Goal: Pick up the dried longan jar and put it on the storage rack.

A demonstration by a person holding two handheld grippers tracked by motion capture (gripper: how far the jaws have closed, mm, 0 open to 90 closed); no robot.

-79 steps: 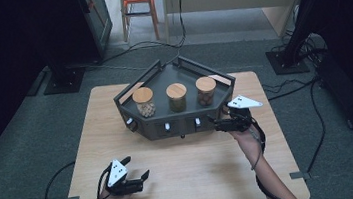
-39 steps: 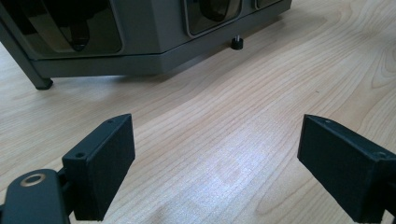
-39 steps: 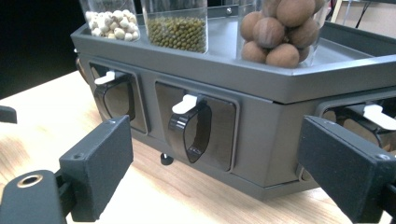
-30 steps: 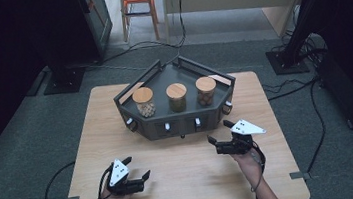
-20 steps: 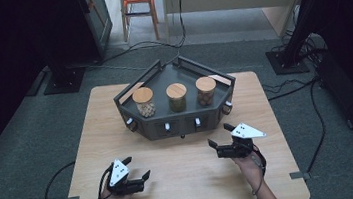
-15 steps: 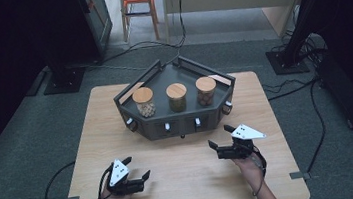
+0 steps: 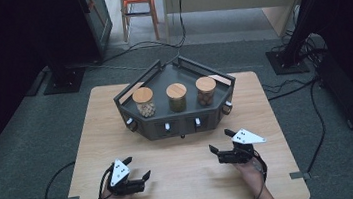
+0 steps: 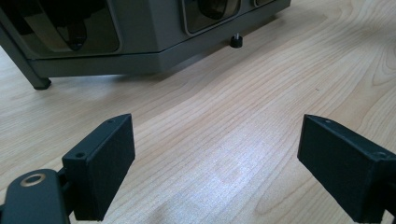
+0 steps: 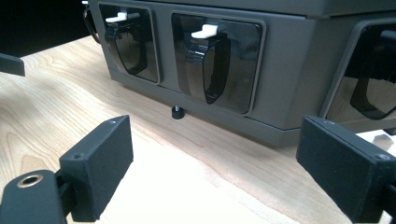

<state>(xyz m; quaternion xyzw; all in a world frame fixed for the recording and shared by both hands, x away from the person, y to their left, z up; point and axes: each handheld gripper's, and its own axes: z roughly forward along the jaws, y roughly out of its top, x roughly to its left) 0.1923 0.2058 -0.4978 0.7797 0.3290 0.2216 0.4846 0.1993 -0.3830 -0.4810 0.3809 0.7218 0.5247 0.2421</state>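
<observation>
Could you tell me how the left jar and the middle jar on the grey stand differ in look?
The left jar holds pale, lumpy pieces, while the middle jar holds something darker and greenish. The left jar stands near the stand's left corner; the middle jar stands at its centre. Both are upright, clear and capped with round wooden lids.

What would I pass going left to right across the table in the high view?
Left gripper → left jar → middle jar → right jar → right gripper. The three cork-lidded jars stand in a row on the grey tray.
</observation>
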